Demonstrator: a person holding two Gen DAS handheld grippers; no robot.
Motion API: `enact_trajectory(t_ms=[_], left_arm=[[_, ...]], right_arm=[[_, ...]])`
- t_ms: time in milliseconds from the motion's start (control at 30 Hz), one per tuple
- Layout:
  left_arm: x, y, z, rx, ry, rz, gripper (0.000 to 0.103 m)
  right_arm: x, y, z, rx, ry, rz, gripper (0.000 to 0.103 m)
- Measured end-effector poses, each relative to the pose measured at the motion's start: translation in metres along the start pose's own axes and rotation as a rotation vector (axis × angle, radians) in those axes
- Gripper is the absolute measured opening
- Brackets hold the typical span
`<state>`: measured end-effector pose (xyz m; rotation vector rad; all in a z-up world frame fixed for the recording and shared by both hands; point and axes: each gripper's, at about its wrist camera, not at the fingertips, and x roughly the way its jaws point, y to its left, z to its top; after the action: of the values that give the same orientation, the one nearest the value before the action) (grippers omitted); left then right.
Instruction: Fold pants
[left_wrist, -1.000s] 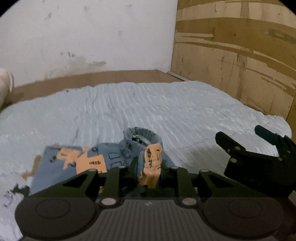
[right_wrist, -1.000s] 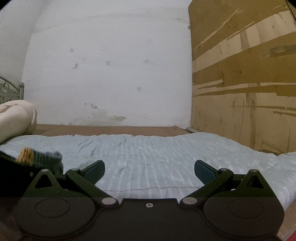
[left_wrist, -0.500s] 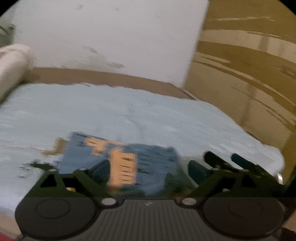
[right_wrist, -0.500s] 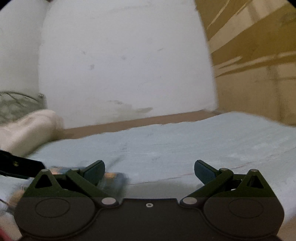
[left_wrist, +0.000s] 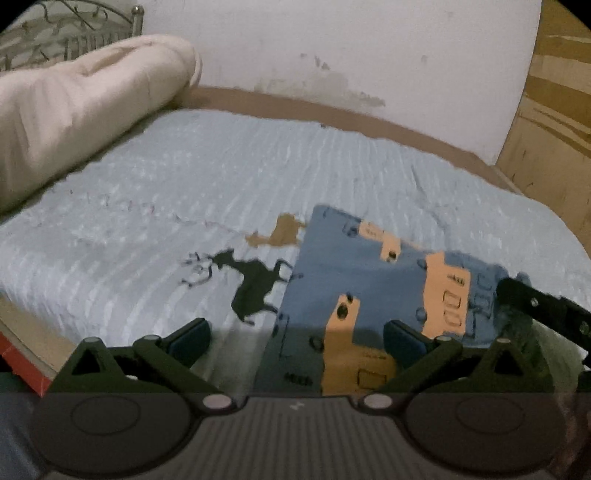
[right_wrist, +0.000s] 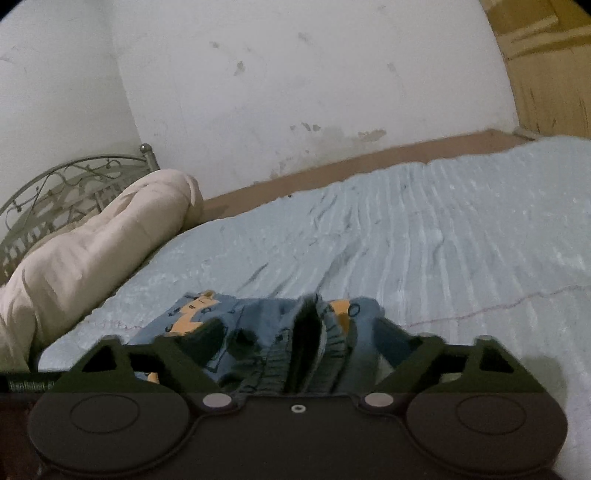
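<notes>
**Left claw lets go; right claw closes on the waistband**

A second ago the left gripper was pinching a bunched-up piece of the pants. Now its jaws stand spread wide, nothing pressed between them, and the fabric it held lies flat on the bed. Part of the pants sits under and between the open fingers in the left view, but the pads are clear of it.

The pants now rest as a fairly neat blue-and-orange rectangle on the near part of the pale blue cover, beside a dark deer print on the cover. A rolled cream quilt lies well apart at the head end.

The right gripper, which a second ago pointed at bare bedding with its jaws wide, has swung round to the pants. Its jaws are closing, and the gathered waistband end stands between them. Its fingers are dark against dark cloth and blurred, so I cannot say the pads press on it yet; they look just short of contact. In the left view the right gripper shows at the right edge of the pants.

My reading: one fold has just been laid down and released, and the right hand is taking hold of the waistband end for the next fold. The risk is that a grip on the bunched elastic drags the flat layers askew.
</notes>
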<state>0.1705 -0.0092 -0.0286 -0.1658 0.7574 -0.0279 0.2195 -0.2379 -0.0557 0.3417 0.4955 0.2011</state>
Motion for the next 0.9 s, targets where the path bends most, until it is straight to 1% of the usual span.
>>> enact_trajectory(t_ms=[100, 133, 167, 200, 267, 367, 467, 533, 600, 667, 700, 733, 767, 800, 833, 867, 900], left_arm=[[-0.002, -0.002, -0.003, 0.023, -0.008, -0.007, 0.102], [-0.002, -0.003, -0.003, 0.024, -0.008, -0.013, 0.102], [-0.002, -0.002, -0.003, 0.023, -0.009, -0.018, 0.102], [-0.003, -0.002, -0.006, 0.022, -0.01, -0.021, 0.102], [-0.004, 0.0, -0.006, 0.019, -0.013, -0.033, 0.102], [-0.015, -0.001, -0.003, 0.019, -0.028, -0.036, 0.102], [-0.025, -0.001, 0.004, 0.026, -0.081, -0.039, 0.102], [-0.024, 0.0, 0.006, 0.027, -0.089, -0.03, 0.102], [-0.014, 0.001, 0.004, 0.036, -0.046, -0.005, 0.102], [-0.002, 0.0, 0.001, 0.068, 0.021, 0.029, 0.102], [-0.001, 0.0, -0.002, 0.085, 0.025, 0.037, 0.102], [-0.004, -0.002, -0.003, 0.097, 0.01, 0.035, 0.102], [-0.006, -0.003, -0.002, 0.102, -0.004, 0.028, 0.102], [-0.008, -0.003, 0.0, 0.102, -0.013, 0.015, 0.102], [-0.009, -0.004, 0.001, 0.098, -0.022, 0.004, 0.102], [-0.009, -0.004, 0.001, 0.093, -0.027, 0.001, 0.102], [-0.007, -0.005, 0.0, 0.093, -0.023, 0.004, 0.102]], right_arm=[[0.0, 0.004, -0.003, -0.007, 0.001, -0.022, 0.064], [-0.001, 0.005, -0.003, -0.01, -0.003, -0.024, 0.052], [-0.003, 0.006, -0.005, -0.013, -0.005, -0.027, 0.044], [-0.004, 0.007, -0.005, -0.018, -0.009, -0.036, 0.041], [-0.006, 0.008, -0.004, -0.021, -0.024, -0.033, 0.018], [-0.016, 0.008, -0.003, -0.012, -0.046, -0.032, 0.011], [-0.028, 0.011, 0.0, -0.021, -0.075, -0.058, 0.011], [-0.029, 0.012, 0.0, -0.029, -0.07, -0.071, 0.011], [-0.023, 0.012, -0.004, -0.047, -0.039, -0.096, 0.015], [-0.019, 0.008, -0.009, -0.044, -0.016, -0.128, 0.028], [-0.021, 0.009, -0.011, -0.041, -0.021, -0.138, 0.032], [-0.025, 0.01, -0.011, -0.048, -0.033, -0.146, 0.041], [-0.028, 0.013, -0.011, -0.065, -0.045, -0.154, 0.053], [-0.032, 0.016, -0.011, -0.086, -0.057, -0.157, 0.062], [-0.034, 0.02, -0.011, -0.103, -0.064, -0.158, 0.083], [-0.035, 0.023, -0.01, -0.111, -0.066, -0.152, 0.095], [-0.035, 0.025, -0.009, -0.116, -0.065, -0.141, 0.097]])
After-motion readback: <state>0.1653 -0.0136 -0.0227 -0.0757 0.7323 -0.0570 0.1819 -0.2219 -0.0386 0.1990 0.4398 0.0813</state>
